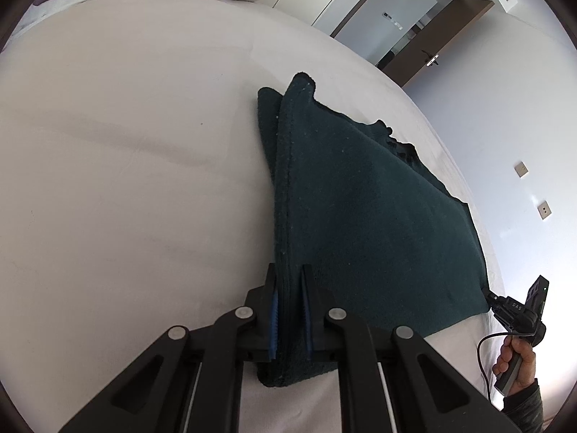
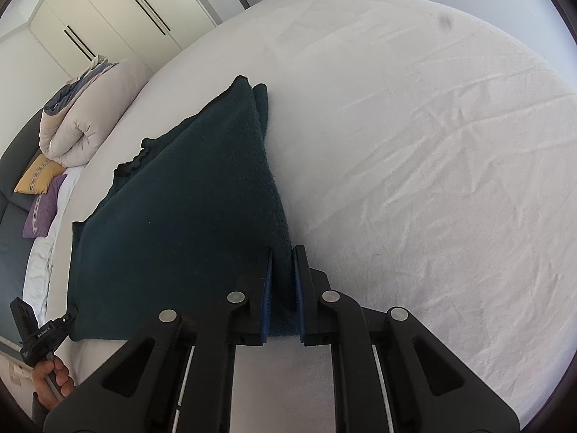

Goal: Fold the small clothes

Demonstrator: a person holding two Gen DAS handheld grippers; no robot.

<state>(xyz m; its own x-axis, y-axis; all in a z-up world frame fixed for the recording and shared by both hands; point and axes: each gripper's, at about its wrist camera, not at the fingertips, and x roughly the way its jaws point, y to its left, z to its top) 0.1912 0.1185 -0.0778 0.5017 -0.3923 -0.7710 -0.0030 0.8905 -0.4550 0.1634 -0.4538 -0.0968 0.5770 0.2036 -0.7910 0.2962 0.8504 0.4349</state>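
Observation:
A dark teal knitted garment [image 1: 360,209] lies folded over on the white bed sheet [image 1: 126,162]. My left gripper [image 1: 289,274] is shut on its near left corner, both layers between the blue pads. In the right wrist view the same garment [image 2: 187,209] stretches away to the left, and my right gripper [image 2: 282,254] is shut on its near right corner. Both near corners are held a little above the sheet; the far edge rests on the bed. The right gripper [image 1: 487,294] also shows in the left wrist view at the garment's far corner, and the left gripper [image 2: 74,312] in the right wrist view.
A rolled duvet [image 2: 79,122] and yellow and purple pillows [image 2: 43,195] lie at the head of the bed. White wardrobes [image 2: 119,11] stand behind. A brown door [image 1: 432,43] is beyond the bed's far edge. The sheet [image 2: 432,144] spreads wide to the right.

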